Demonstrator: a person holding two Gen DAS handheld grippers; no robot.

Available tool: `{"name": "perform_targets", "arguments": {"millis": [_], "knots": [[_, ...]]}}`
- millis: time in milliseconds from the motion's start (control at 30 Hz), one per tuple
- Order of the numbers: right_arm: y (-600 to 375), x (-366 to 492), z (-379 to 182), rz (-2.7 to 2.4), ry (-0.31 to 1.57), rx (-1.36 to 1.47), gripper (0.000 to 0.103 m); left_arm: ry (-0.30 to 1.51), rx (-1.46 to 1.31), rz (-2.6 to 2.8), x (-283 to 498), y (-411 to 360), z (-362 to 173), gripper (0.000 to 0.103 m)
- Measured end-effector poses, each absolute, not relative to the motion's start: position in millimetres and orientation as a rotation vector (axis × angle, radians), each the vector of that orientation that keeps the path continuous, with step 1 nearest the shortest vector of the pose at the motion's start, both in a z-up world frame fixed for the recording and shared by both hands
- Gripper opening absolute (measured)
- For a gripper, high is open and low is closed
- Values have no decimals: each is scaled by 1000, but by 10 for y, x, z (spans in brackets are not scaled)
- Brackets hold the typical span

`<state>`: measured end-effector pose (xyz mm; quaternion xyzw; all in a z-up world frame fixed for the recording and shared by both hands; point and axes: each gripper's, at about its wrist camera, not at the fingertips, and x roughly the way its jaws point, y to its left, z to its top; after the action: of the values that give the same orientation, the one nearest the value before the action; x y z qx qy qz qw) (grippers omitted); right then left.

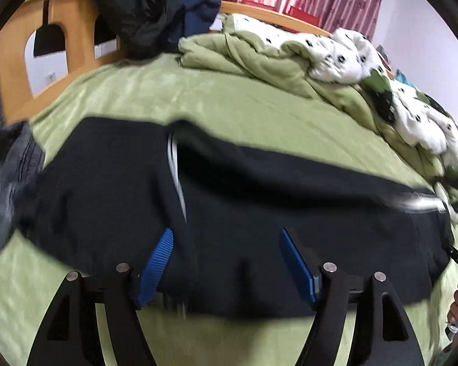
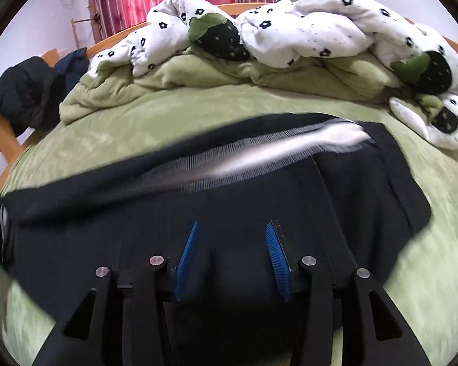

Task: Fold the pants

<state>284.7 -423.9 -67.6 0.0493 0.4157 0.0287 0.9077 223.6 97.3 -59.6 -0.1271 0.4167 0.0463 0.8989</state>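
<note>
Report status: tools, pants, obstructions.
Left tool open, right tool open, both over black pants. Pants spread on green bed. Rumpled duvet behind, clear.

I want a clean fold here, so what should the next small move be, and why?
Probably close both grippers on the near edge. The left gripper and right gripper sit open over the black pants, which lie spread on the green sheet, nothing gripped.

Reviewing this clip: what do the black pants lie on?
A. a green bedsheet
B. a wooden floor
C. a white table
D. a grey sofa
A: the pants are spread on the green bedsheet, which shows on all sides of them in both wrist views, with the bunched duvet behind.
</note>
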Motion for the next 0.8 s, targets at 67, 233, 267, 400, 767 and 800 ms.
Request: {"name": "perform_targets", "arguments": {"millis": [67, 233, 267, 400, 767, 800], "knots": [[-4316, 2597, -697, 61, 871, 108, 53, 887, -278, 90, 2042, 961, -681, 71], [-4559, 2105, -935, 35, 927, 183, 54, 932, -536, 28, 1633, 1123, -1088, 71], [-4607, 2064, -990, 30, 941, 211, 55, 944, -569, 15, 1604, 1129, -1167, 71], [-4761, 1982, -1176, 15, 968, 304, 56, 899, -588, 7, 1575, 1135, -1235, 74], [-4930, 2452, -1239, 41, 918, 493, 63, 822, -749, -32, 2142, 1277, -1338, 80], [-4932, 2518, -1252, 38, 916, 504, 63, 822, -754, -31, 2196, 1288, -1345, 80]]}}
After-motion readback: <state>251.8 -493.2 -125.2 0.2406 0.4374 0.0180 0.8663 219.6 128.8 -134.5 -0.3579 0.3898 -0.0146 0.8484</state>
